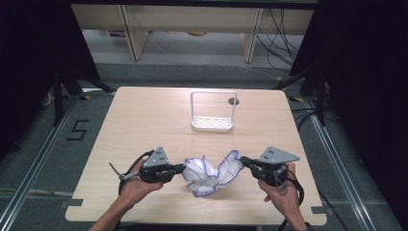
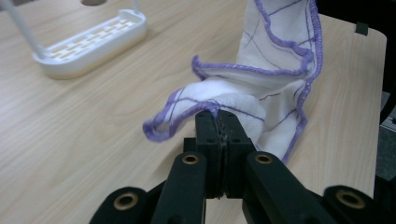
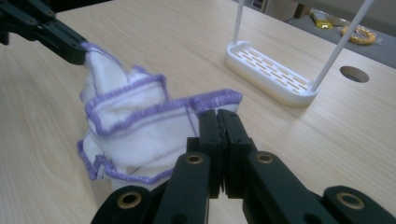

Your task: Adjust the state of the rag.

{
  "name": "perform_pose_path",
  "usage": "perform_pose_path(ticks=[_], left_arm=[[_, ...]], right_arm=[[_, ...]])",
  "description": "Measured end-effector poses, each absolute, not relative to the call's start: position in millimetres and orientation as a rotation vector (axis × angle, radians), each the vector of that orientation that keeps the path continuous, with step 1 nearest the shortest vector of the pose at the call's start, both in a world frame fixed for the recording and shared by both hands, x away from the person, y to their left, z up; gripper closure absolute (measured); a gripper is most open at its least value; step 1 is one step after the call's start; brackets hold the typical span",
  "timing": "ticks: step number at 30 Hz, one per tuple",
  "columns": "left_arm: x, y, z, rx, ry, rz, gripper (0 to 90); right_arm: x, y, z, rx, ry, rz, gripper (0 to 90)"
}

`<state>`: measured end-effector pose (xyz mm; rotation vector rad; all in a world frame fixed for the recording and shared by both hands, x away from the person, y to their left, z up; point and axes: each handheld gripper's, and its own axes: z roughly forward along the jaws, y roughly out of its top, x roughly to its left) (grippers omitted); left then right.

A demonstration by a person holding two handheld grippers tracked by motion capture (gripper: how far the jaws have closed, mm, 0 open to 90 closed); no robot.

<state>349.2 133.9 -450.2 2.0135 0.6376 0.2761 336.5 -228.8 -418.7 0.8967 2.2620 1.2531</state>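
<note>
Holding a white cloth (image 1: 210,172) with purple edging between them, the left gripper (image 1: 181,168) and right gripper (image 1: 243,161) each pinch a corner, jaws closed tight on the hem. The cloth sags crumpled near the table's (image 1: 144,120) six o'clock edge. A white rack (image 1: 213,123) stands at twelve o'clock. Likely step: spreading the cloth; next, the hands would draw apart to pull it taut
</note>
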Motion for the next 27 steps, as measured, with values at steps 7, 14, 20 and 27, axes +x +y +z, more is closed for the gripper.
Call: perform_pose_path(ticks=[7,14,20,27], left_arm=[[345.4,169.9,-436.6,1.961,0.719,0.334,87.9],[365.3,181.1,-462.0,1.962,0.829,0.299,87.9],[357.9,184.7,-485.4,2.014,0.858,0.255,87.8],[350.5,181.8,-503.3,2.047,0.869,0.208,87.4]], right_arm=[[366.7,-230.3,-420.5,0.948,2.263,1.279,89.4],[414.4,-231.2,-443.8,1.061,2.305,1.166,89.4],[452.7,-233.7,-473.9,1.125,2.338,1.008,89.3],[455.9,-238.0,-478.9,1.207,2.322,0.910,70.3]])
